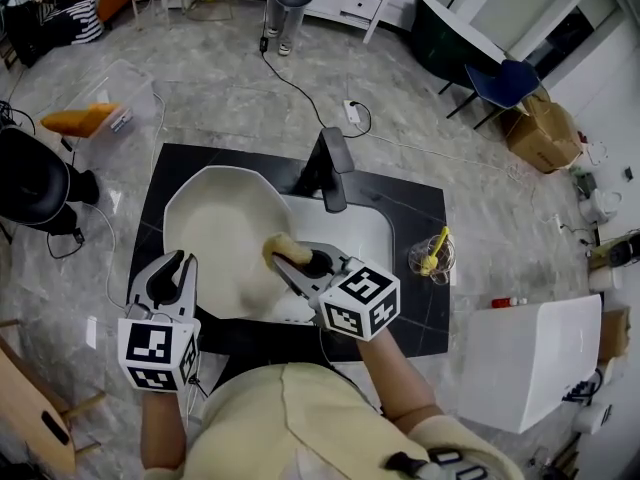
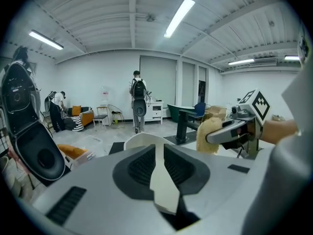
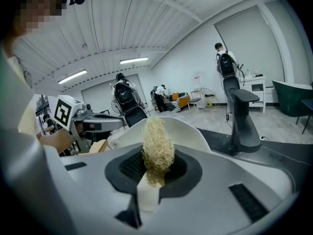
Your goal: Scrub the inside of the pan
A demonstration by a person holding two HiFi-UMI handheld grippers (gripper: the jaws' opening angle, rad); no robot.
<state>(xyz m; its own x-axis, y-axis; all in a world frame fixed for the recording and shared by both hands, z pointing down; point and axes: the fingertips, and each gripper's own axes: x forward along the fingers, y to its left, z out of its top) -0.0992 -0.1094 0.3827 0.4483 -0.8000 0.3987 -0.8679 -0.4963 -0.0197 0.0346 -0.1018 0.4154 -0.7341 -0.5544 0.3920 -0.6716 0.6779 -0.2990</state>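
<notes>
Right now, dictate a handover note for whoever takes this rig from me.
Left gripper: shut on the white pan, on a flat cream part at its near edge, likely the handle.
Right gripper: shut on a yellowish fibrous scrubber, poking out over the pan's inside near its right side.
Pan: over the left end of the sink.
Done: both grips are set.
Left: scrubbing the inside. No suds show, and scrubber contact cannot be told.
</notes>
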